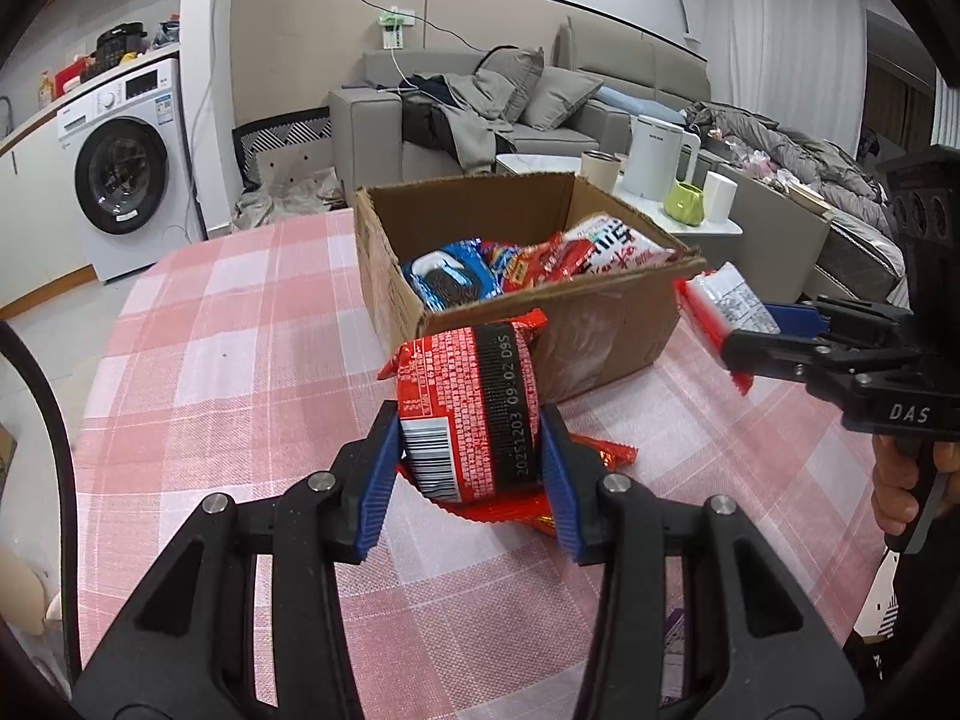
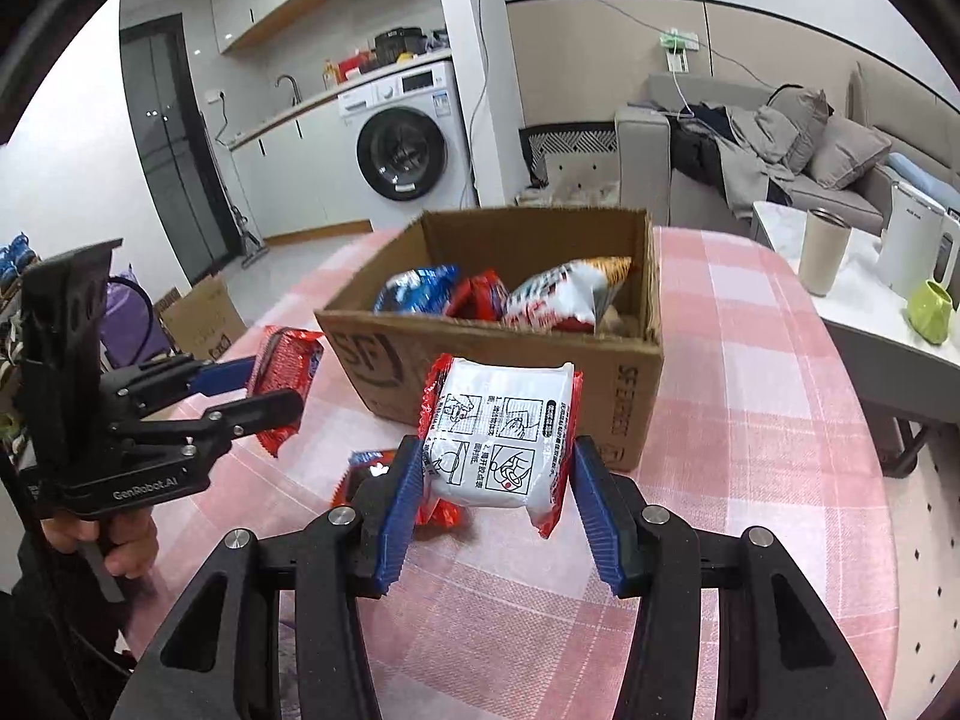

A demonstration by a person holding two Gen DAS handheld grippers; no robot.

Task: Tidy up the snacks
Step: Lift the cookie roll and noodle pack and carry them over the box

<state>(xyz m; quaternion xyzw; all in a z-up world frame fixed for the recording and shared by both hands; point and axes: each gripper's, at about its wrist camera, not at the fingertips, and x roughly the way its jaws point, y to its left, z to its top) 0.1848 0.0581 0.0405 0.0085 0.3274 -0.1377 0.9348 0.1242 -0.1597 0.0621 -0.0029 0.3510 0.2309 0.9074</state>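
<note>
Between the left gripper's [image 1: 471, 450] pads sits a red snack packet [image 1: 471, 414], clamped; the right gripper [image 2: 492, 480] pinches a white packet [image 2: 501, 438], both held just short of the cardboard box [image 2: 498, 360], which already holds several bags; two packets [image 1: 600, 456] remain on the checked tablecloth [image 1: 240, 330]

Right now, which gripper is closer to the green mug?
Right. The right gripper, holding a white-backed packet, is on the box's side toward the green mug. The left gripper, holding a red packet, is farther away.
</note>
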